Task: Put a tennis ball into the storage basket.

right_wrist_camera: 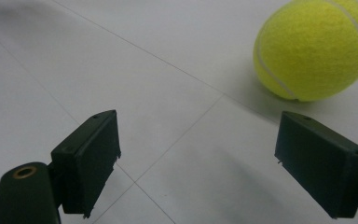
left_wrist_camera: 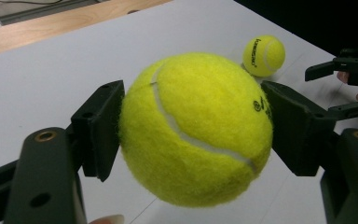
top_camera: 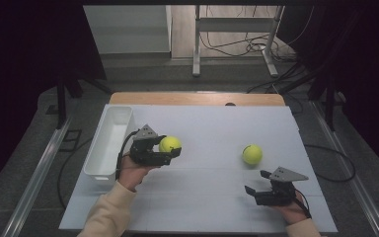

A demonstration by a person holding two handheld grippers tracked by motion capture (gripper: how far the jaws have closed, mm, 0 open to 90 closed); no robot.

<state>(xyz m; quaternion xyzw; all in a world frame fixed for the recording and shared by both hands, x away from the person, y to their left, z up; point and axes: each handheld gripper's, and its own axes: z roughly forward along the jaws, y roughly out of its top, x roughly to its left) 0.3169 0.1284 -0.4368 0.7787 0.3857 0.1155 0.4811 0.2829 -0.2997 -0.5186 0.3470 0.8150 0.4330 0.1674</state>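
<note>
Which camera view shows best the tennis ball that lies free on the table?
The right gripper view: the free ball is near and sharp, with its seam clear. The high view shows it small; the left gripper view shows it far behind the held ball.

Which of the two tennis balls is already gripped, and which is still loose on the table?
The left gripper clamps the ball nearest the white bin; the other ball lies free.

I see one yellow tennis ball clamped between left gripper pads, off the table; second ball resting on white board.
</note>
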